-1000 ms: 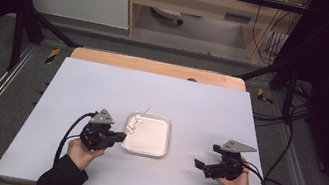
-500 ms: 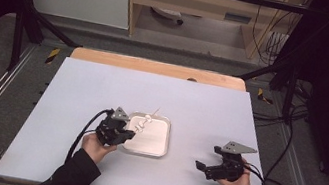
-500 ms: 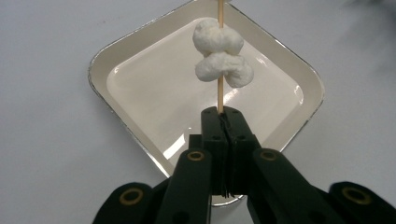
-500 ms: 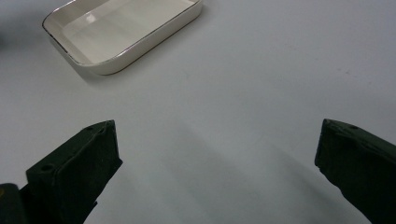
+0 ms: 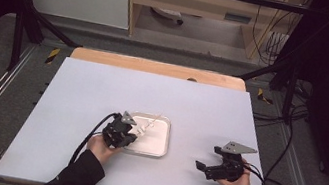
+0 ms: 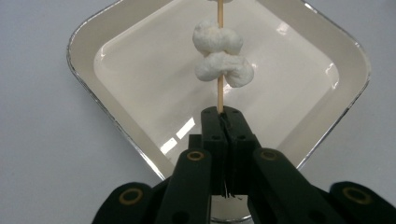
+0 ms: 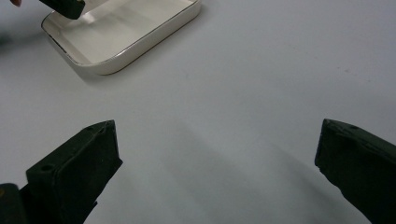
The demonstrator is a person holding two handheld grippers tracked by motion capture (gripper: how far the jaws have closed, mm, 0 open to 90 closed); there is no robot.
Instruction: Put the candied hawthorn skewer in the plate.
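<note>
The thin wooden skewer [image 6: 220, 91], threaded with two lumpy white dough-like pieces [image 6: 220, 53], is clamped at its lower end between the closed jaws of the left hand-held gripper [image 6: 223, 112] and is held above the shallow square cream-glazed dish with a metallic rim [image 6: 116, 135]. In the high view the skewer [image 5: 149, 125] is seen slanting over the left part of the dish [image 5: 159, 148], which rests on the pale grey bench [image 5: 76, 93]. The right hand-held gripper [image 5: 203, 167] is held well apart from the dish, over bare bench, with its jaws spread wide and nothing between them.

Several risks are judged from this. The skewer is pinched only at its very tip, so it could pivot or slip if it is tilted or bumped against the rim. The white pieces could slide down or off the stick if it is shaken. If the skewer is released too high or too near the edge, it could roll out onto the bench. The light dish could also be nudged aside, since it is not steadied by the right hand-held gripper.
</note>
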